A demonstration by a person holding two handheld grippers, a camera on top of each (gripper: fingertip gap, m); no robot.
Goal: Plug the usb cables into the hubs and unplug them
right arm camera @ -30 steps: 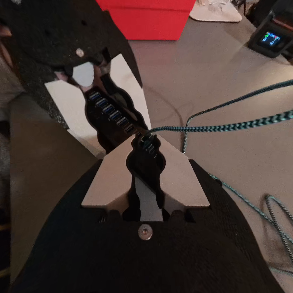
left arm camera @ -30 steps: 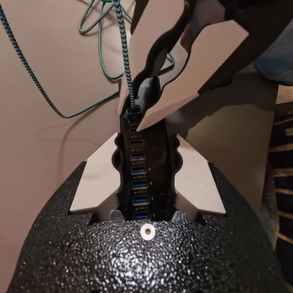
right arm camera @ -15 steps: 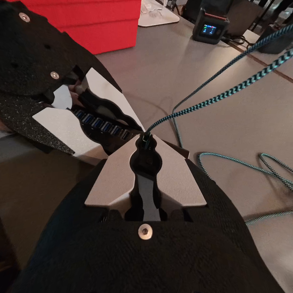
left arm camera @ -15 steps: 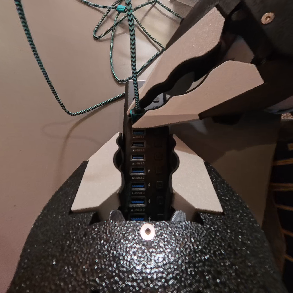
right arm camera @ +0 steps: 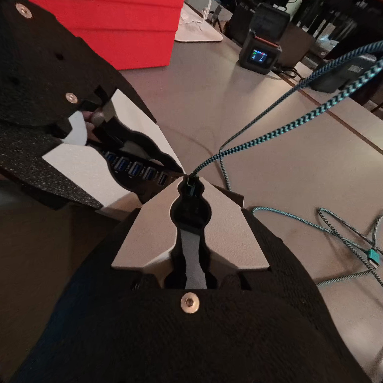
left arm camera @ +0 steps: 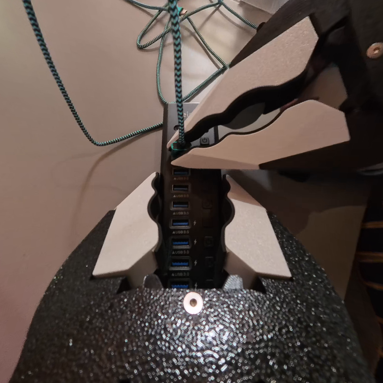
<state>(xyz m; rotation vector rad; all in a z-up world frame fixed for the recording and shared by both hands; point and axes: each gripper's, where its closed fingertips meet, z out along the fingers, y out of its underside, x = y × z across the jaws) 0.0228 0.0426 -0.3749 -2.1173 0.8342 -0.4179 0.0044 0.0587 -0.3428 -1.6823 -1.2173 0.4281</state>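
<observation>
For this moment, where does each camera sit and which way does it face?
Left wrist view: on the left tongs, looking along the black USB hub they clamp; own beige fingers show.
Right wrist view: on the right tongs, looking over the table; own fingers pinch the braided cable's plug.
Shared: hub, cable, and each other's tongs.

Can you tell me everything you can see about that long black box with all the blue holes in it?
It is a USB hub: a long, narrow black bar, probably plastic, with a row of blue ports down one face and small buttons beside them. The left claw is shut on its sides, holding it above the table. At its far end the right claw pinches the plug of a green-and-black braided cable, right at a port.
</observation>
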